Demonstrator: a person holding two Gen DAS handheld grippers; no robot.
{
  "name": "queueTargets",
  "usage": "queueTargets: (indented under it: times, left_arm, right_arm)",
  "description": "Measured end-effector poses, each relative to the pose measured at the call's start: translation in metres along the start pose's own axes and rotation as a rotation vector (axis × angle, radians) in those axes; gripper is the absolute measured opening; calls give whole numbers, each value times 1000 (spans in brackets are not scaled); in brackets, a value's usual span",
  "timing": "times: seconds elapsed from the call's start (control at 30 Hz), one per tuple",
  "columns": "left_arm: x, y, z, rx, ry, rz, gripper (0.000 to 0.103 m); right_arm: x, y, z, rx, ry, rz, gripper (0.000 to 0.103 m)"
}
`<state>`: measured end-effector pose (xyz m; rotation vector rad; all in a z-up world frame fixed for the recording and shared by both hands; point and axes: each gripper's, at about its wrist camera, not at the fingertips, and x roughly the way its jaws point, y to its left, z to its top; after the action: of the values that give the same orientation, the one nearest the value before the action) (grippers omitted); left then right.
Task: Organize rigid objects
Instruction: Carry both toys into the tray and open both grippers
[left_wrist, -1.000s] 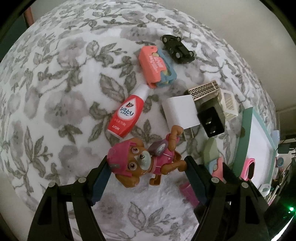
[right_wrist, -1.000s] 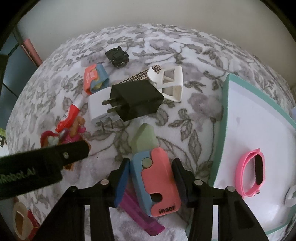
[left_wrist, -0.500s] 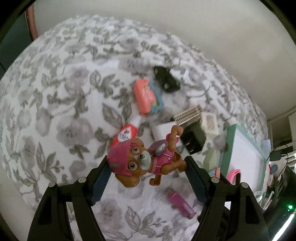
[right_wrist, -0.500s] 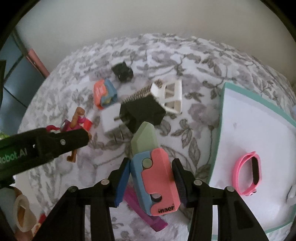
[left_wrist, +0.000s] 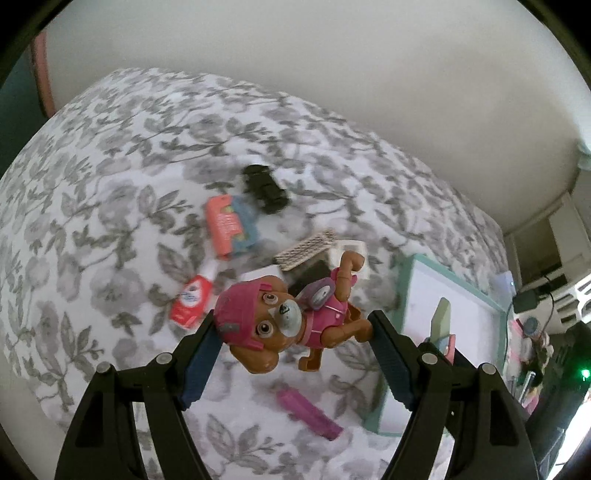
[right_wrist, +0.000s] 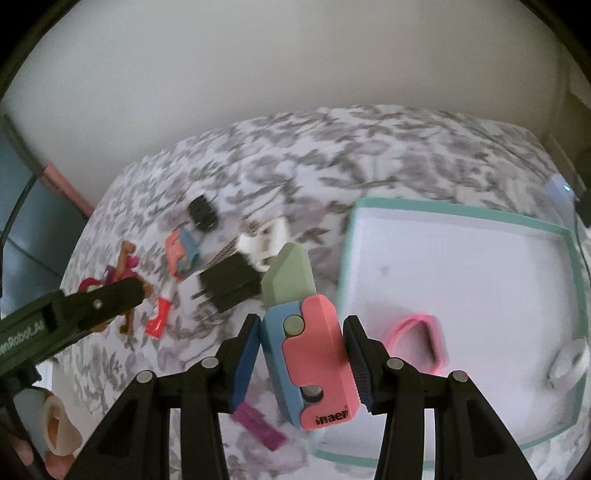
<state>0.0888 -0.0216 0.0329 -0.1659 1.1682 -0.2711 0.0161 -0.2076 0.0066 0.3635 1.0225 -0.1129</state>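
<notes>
My left gripper (left_wrist: 291, 354) is shut on a brown toy dog in a pink outfit (left_wrist: 273, 325), held in the air over the flowered cloth. My right gripper (right_wrist: 301, 354) is shut on a pink and blue toy knife with a green blade (right_wrist: 306, 347), lifted near the left rim of the white tray with a teal edge (right_wrist: 569, 258). A pink band (right_wrist: 421, 339) and a white ring (right_wrist: 569, 362) lie in that tray. In the right wrist view the left gripper (right_wrist: 122, 295) shows at the left with the toy dog (right_wrist: 125, 266).
On the cloth lie a black toy car (left_wrist: 264, 188), another pink and blue knife (left_wrist: 231, 230), a red tube (left_wrist: 192, 299), a black plug (right_wrist: 227, 286), a white holder (right_wrist: 264, 242) and a purple piece (left_wrist: 308, 411). A wall stands behind.
Both grippers have risen with their loads, and the things on the cloth look smaller. The right gripper has swung toward the tray, which now fills more of its view.
</notes>
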Motion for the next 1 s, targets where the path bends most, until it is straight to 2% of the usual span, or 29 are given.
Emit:
queueTargets:
  times: [0.23,0.5,1.0]
  left_arm:
    - [1,-53,-11,130,-6,-13,79]
    - [15,-97,-30,250,38,-26,79]
    - [48,-157,-82,434,169,-54,79]
  right_arm:
    - [-14,-46,4,99,-20,-46,49]
    - [-29,-97,2,211,-28,-110,49]
    - [-26,-162,-20,403,64,-153,49]
